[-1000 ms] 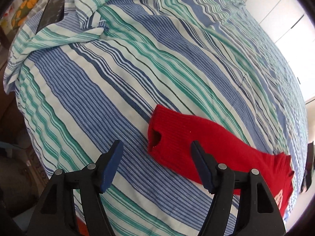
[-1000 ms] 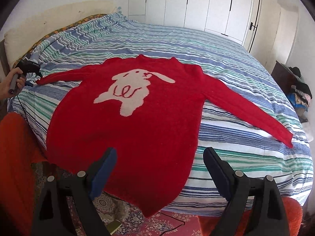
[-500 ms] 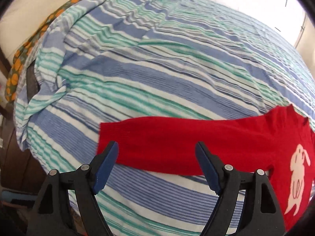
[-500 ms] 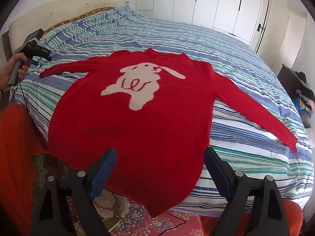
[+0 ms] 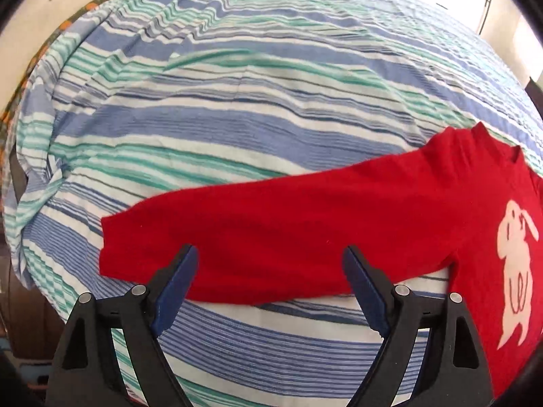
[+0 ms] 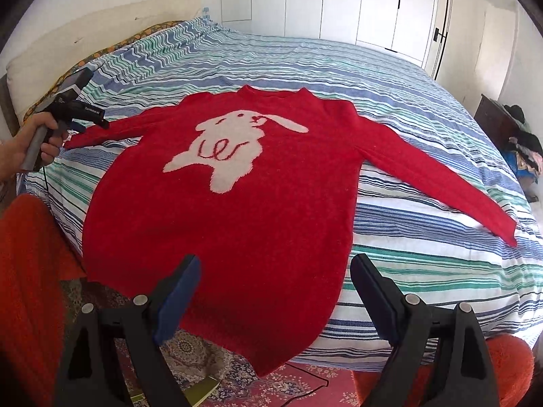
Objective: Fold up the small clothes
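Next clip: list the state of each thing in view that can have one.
Red sweater: spread flat, front up, unfolded, hem over the bed edge.
Left tool: jaws opening, nothing pinched, above the left sleeve.
Right tool: open, empty.
Wardrobe doors: closed.

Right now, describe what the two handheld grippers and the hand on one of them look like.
Each gripper has black plastic finger arms with silver rivets and dark blue pads: the left gripper, the right gripper. Seen from the right wrist view, the left one has a black body with small white lettering, a grey handle and a thin dark cable. The left hand shows no glove or sleeve.
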The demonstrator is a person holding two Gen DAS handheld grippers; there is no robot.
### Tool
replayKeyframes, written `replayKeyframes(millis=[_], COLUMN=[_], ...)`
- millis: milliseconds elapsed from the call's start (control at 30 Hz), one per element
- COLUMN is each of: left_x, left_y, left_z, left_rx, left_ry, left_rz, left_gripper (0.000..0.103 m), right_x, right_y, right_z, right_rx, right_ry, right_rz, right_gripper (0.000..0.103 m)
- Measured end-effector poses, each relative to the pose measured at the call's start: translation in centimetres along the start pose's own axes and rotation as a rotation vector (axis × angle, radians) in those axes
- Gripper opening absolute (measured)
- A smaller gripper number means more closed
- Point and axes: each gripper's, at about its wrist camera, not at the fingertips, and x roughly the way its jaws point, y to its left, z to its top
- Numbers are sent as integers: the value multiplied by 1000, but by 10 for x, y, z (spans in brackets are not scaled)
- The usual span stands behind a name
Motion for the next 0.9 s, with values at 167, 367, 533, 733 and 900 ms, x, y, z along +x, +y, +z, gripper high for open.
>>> replayKeyframes(millis=[167, 367, 533, 733, 900], left_x=[58, 45, 13, 36, 83], left_y=[-24, -34, -104, -182, -188], left_z=[13, 13, 31, 53, 52], left_rx=[42, -30, 119, 154, 101], left_ry=[110, 75, -16, 6, 126], left_rz=[89, 42, -50, -106, -76], left_gripper=[95, 92, 93, 93, 100], right_x=[5, -1, 7, 31, 89], right_y=[2, -16, -34, -82, -115], right_z=[-1, -2, 4, 73, 150], right_rx=[-2, 83, 159, 201, 204], right_ry=[13, -5, 5, -52, -74], right_rz=[9, 3, 45, 64, 143], right_gripper=[89, 89, 89, 89, 92])
